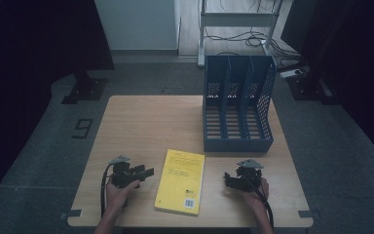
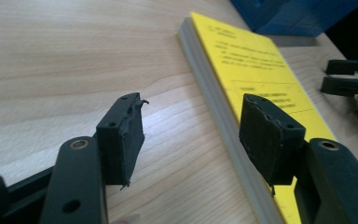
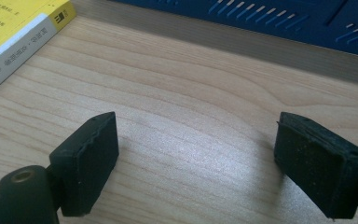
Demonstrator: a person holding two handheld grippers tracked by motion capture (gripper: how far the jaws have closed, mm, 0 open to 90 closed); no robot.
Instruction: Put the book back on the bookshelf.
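Book (image 1: pixel 180 182) first: it lies flat on the surface (image 1: pixel 141 126), yellow cover up, between your two hands and a little nearer the front edge than the blue file rack (image 1: pixel 237 105) standing behind it to the right. Your left gripper (image 1: pixel 146 172) rests just beside the book's left edge, released and holding nothing; in the left gripper view its jaws straddle the page edge, one pad (image 2: pixel 121 140) over bare wood and the other above the cover. Your right gripper (image 1: pixel 230 179) sits near the book's right side, also released and empty, its pads (image 3: pixel 89 158) over bare wood in the right gripper view, with the spine off to their left.

The likely step is picking up the book to stand it in the rack. Because it lies flat, a clean pinch needs one pad under the pages, so tip the left gripper lower and slide that pad along the wood until it catches the bottom edge. Use the right gripper to brace the spine so the book doesn't skate away. Close firmly only once both cover and pages sit between the pads.
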